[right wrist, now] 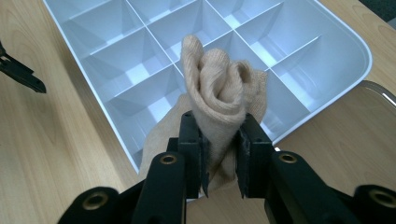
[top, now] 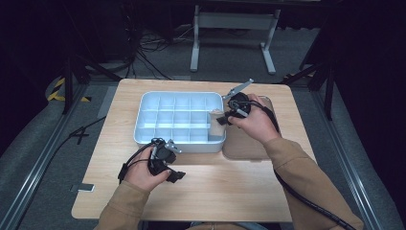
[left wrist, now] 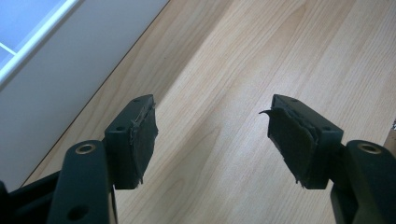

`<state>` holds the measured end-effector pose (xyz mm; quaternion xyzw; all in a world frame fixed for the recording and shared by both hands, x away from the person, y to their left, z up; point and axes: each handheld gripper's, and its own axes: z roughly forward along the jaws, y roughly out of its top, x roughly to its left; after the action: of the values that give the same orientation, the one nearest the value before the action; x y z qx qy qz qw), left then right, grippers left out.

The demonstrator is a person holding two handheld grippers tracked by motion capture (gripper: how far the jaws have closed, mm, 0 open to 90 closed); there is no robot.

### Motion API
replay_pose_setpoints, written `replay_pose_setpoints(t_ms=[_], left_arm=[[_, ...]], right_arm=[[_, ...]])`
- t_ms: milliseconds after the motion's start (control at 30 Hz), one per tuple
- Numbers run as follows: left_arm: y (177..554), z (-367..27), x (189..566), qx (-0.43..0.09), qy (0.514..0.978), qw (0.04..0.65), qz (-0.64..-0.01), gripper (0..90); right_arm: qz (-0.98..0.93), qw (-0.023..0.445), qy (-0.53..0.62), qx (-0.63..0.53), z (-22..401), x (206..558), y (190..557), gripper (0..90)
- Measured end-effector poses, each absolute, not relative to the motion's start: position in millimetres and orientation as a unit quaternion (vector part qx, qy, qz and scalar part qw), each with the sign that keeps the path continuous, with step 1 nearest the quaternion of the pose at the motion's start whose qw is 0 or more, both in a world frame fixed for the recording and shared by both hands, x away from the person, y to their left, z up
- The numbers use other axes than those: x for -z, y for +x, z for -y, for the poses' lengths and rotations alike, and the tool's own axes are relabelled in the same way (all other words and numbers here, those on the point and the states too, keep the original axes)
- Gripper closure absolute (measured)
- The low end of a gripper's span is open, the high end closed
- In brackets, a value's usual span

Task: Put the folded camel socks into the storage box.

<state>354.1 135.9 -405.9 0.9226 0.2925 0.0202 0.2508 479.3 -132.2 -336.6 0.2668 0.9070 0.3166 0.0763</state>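
Wooden table [top: 215, 191] amid dark grey-floored room

A rolled beige sock [right wrist: 219, 93] stands upright over the white divided tray's [right wrist: 348, 56] near corner.

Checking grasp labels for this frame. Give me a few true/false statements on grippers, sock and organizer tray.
1. The right gripper is shut on a rolled beige sock. True.
2. The left gripper holds a second sock. False: its jaws stand open over bare wooden table.
3. The sock is held above the white divided tray. True.
4. Several tray compartments already hold socks. False: the compartments that can be seen are empty.
5. The left gripper is inside the tray. False: it is at the tray's near side.
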Motion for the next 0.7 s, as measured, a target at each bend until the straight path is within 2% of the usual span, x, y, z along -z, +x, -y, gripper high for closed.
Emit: replay_pose_setpoints(t_ms=[700], left_arm=[[344.6,-148.8,403.2,-0.041,0.918,0.255,-0.303,34.0]], right_arm=[[-0.94,0.097,0.229,-0.234,100.4,353.7,486.7,74.5]])
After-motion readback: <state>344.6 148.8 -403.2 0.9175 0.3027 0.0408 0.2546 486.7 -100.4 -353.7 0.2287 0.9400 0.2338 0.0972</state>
